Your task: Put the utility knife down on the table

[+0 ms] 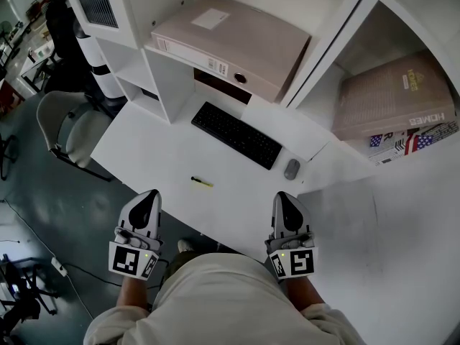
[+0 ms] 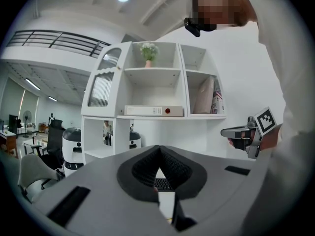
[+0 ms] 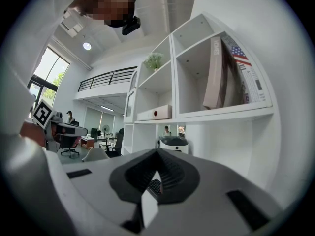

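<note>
Worktop (image 1: 144, 153), task seemingly finished
Left hand-held gripper (image 1: 152, 195) and right hand-held gripper (image 1: 282, 197), jaws pressed together on nothing, hang at the near edge, likely because the yellow utility knife (image 1: 202, 182) already lies between them.

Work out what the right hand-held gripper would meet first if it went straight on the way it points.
Probably the grey mouse, lying just ahead of the right hand-held gripper on the table. Depth is unclear: held higher, it would pass over the mouse to the shelf unit.
</note>
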